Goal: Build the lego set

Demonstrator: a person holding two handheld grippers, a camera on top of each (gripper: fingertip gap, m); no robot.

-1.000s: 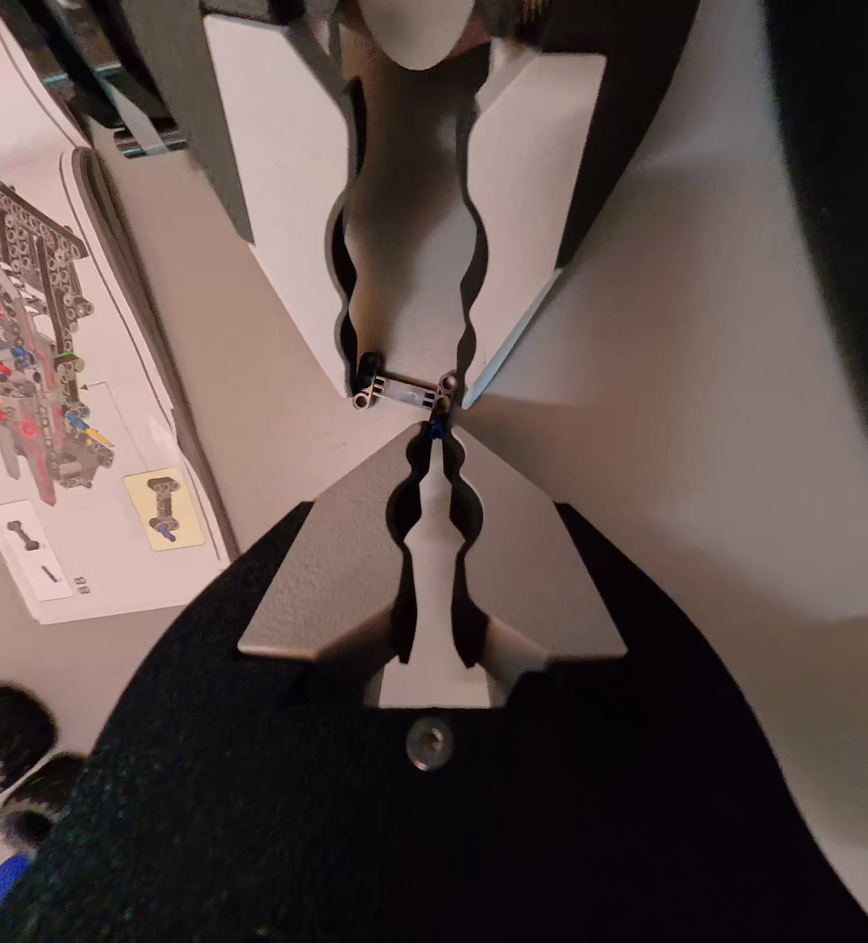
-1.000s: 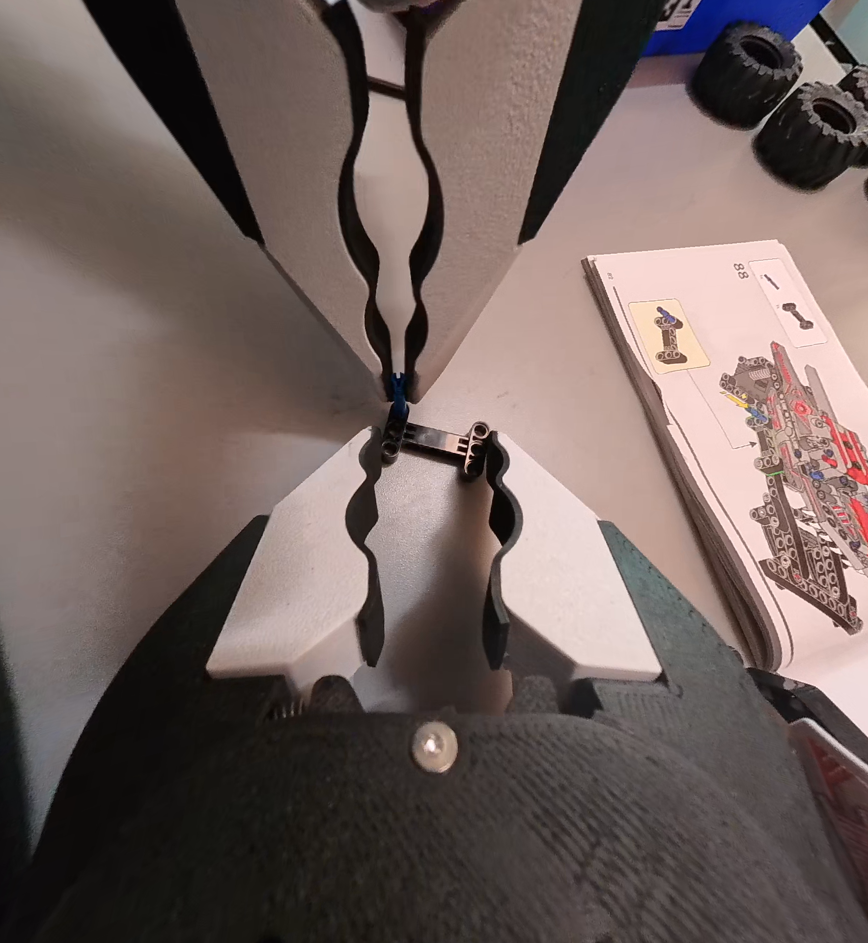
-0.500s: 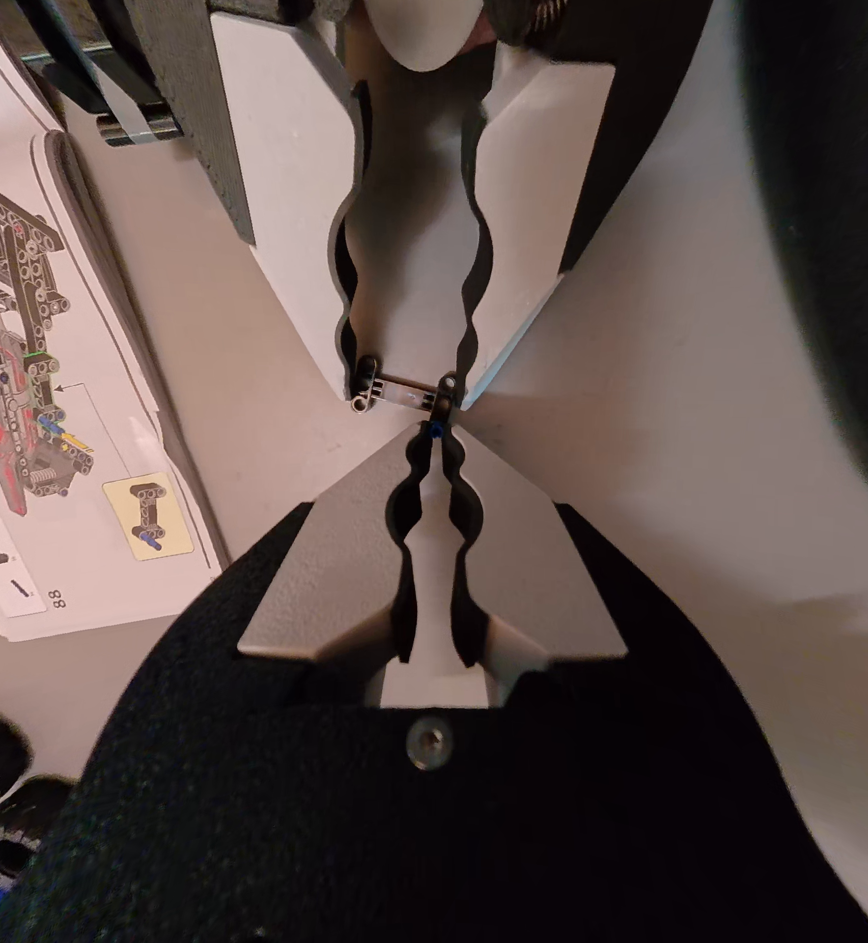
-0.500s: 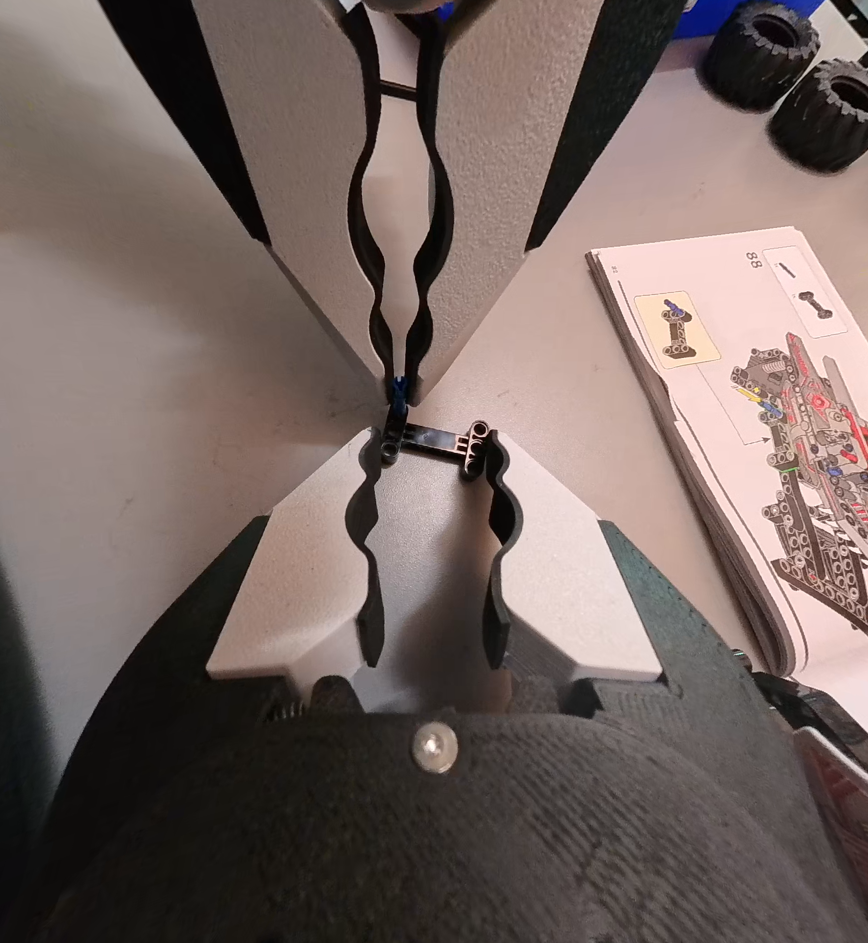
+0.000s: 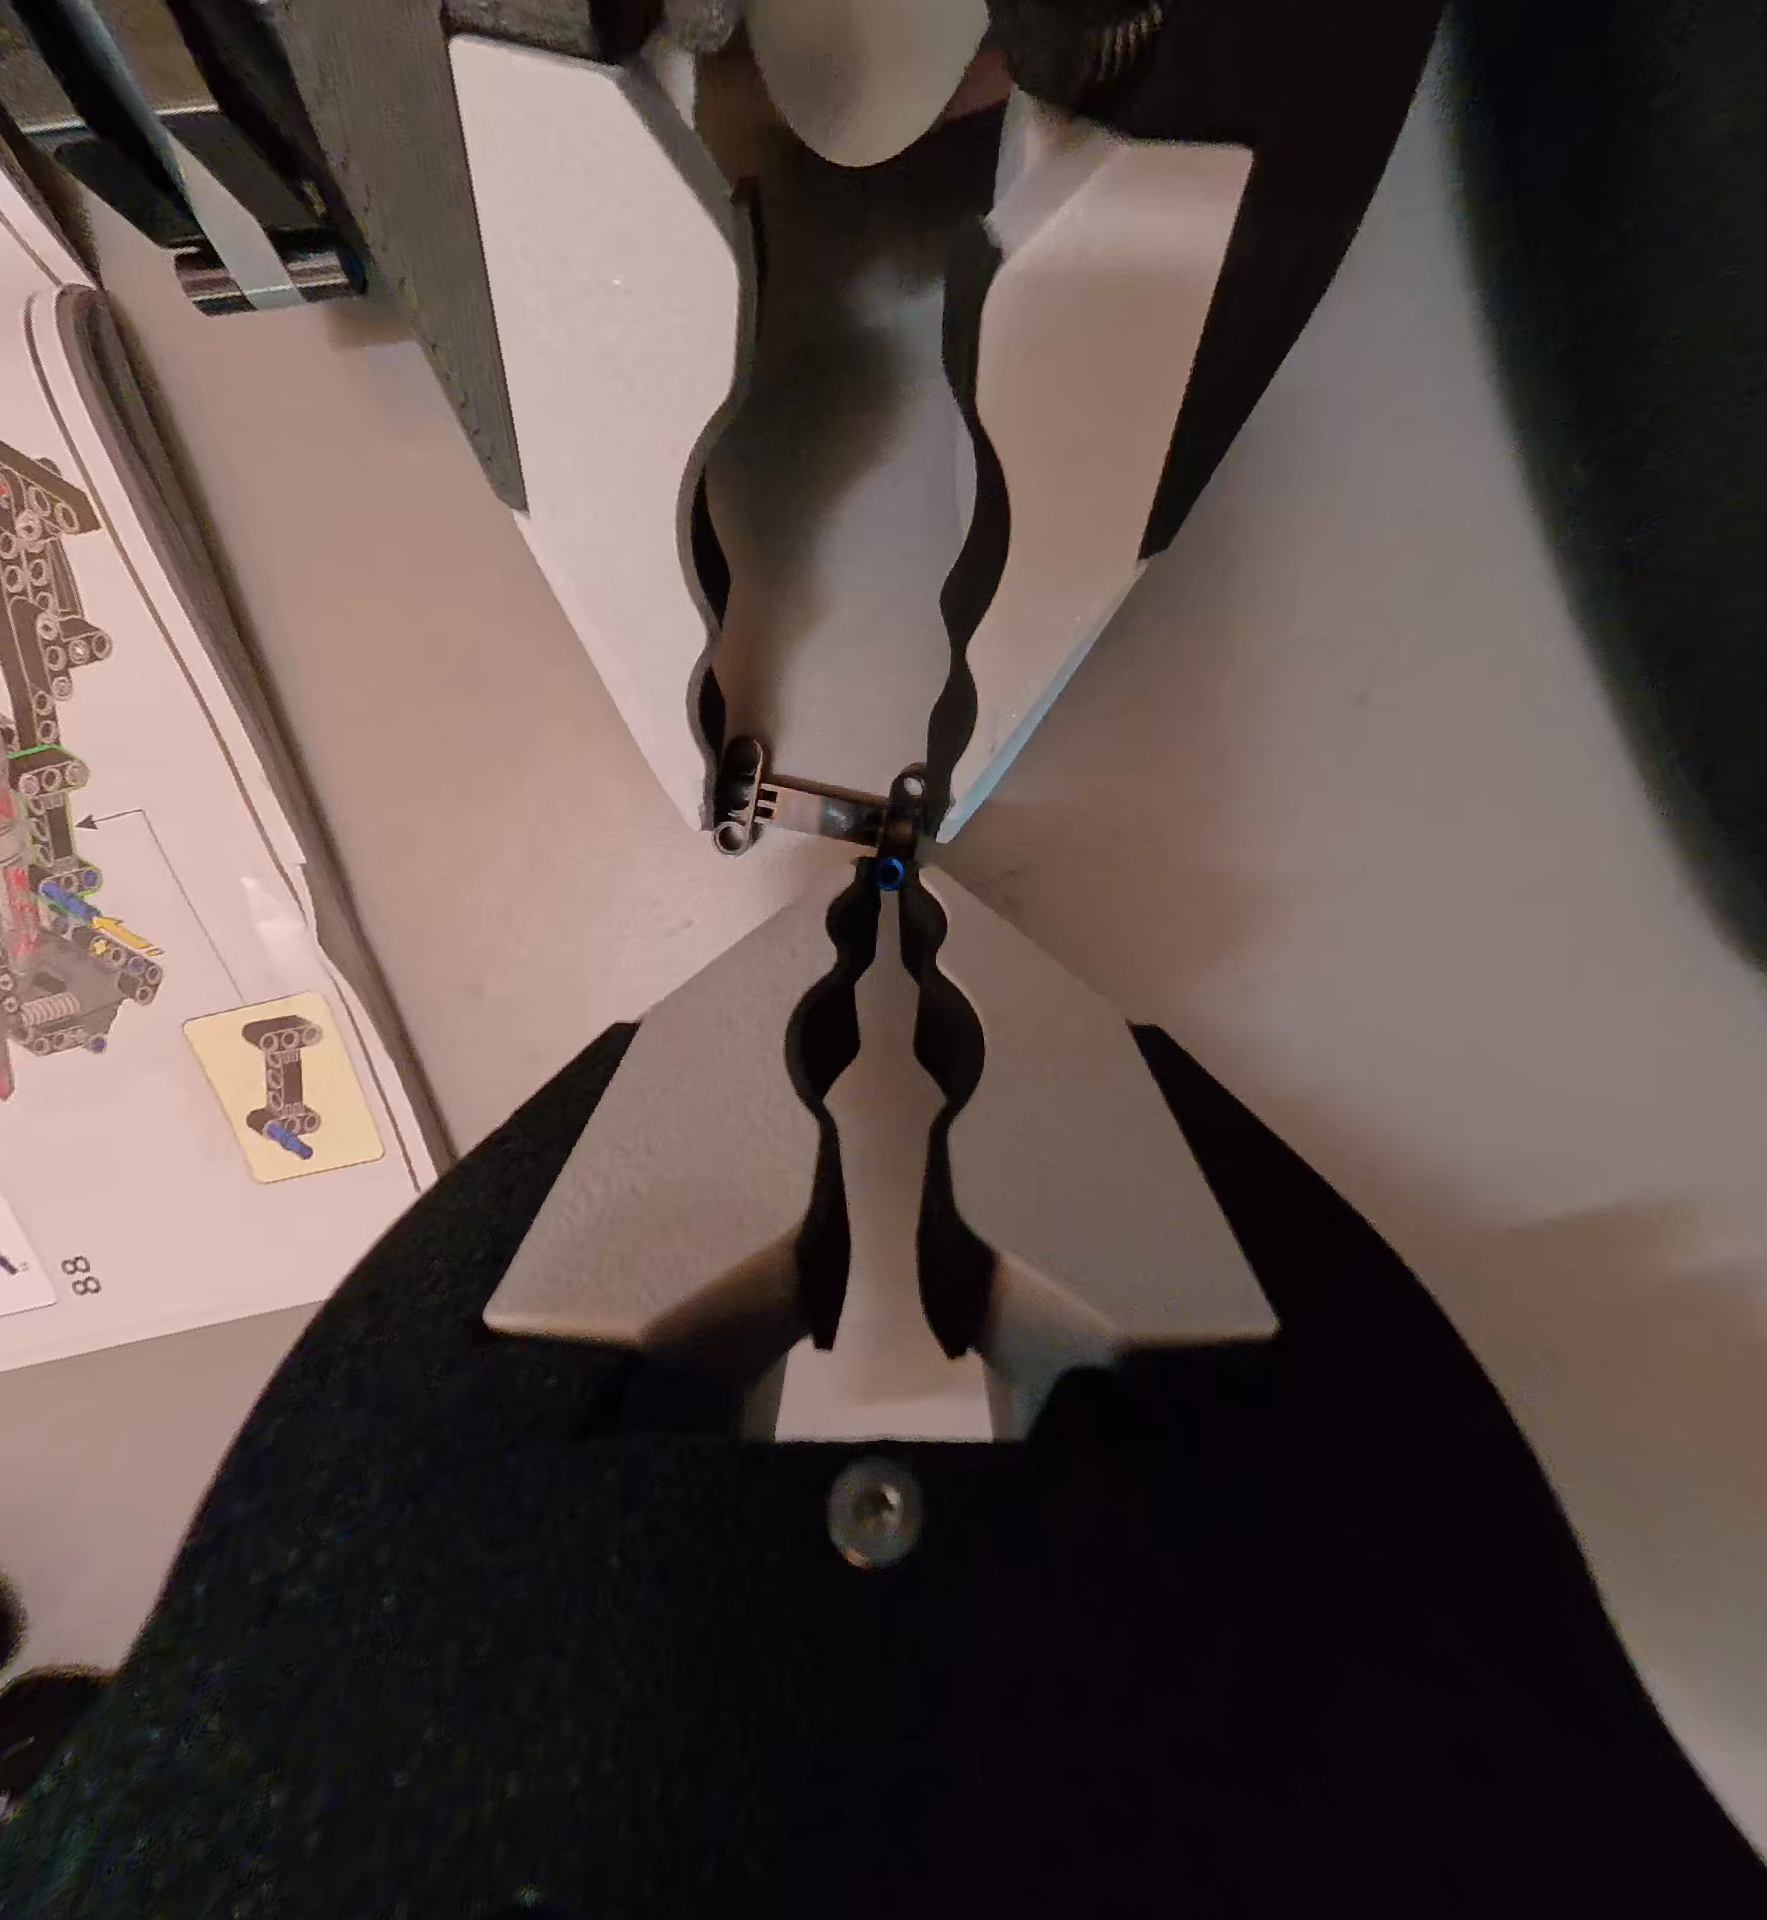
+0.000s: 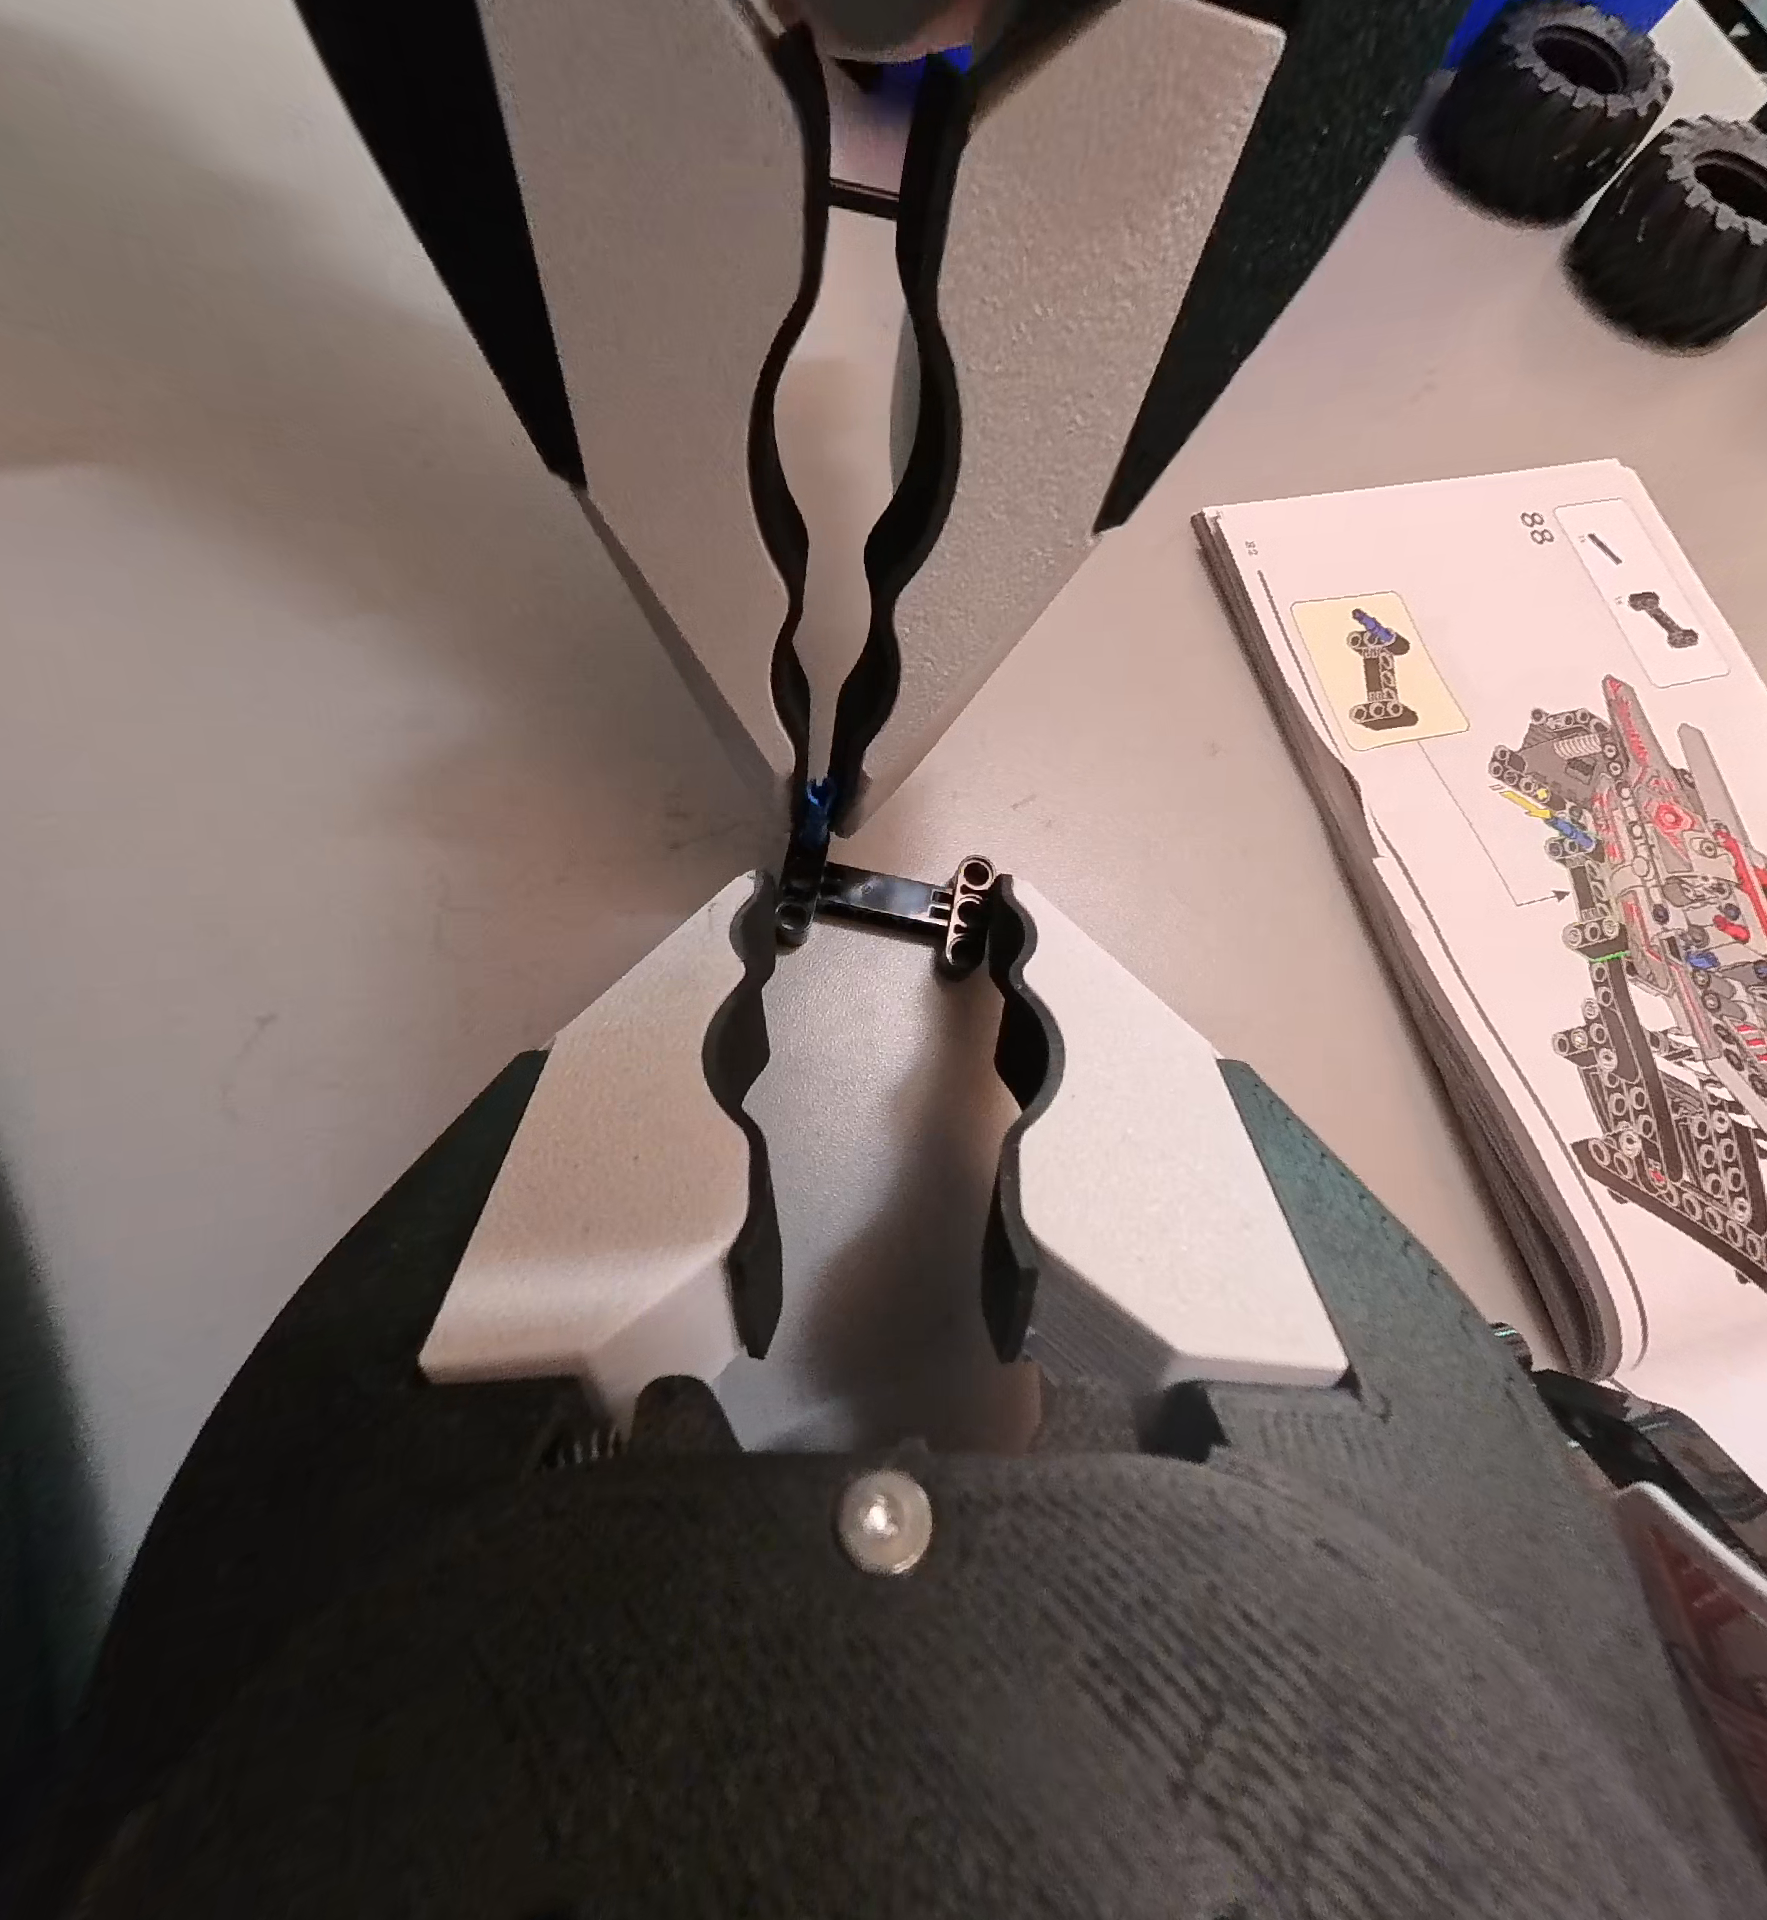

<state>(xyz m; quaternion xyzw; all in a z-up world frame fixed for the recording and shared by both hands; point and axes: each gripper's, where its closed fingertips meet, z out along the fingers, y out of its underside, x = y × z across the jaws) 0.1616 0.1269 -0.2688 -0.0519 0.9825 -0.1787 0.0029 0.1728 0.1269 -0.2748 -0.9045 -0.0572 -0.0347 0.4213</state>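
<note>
Above the pale table point(image 6: 235, 727), the right gripper point(image 6: 874, 914) grips one black H-shaped beam point(image 6: 884, 902) by its two end bars, fingers spread wide around it. Just beyond, the left gripper point(image 5: 884, 883) pinches one small blue pin point(image 5: 889, 873) at its fingertips, the pin meeting the beam's left end bar; whether it has entered a hole cannot quite be told. Both pieces look light, rigid and slick, so the beam is best held by its ends and the pin by its shaft. Toward the table's right edge lies one open instruction booklet point(image 6: 1544, 831); at the far right corner, at least three black tyres point(image 6: 1731, 239) sit.
</note>
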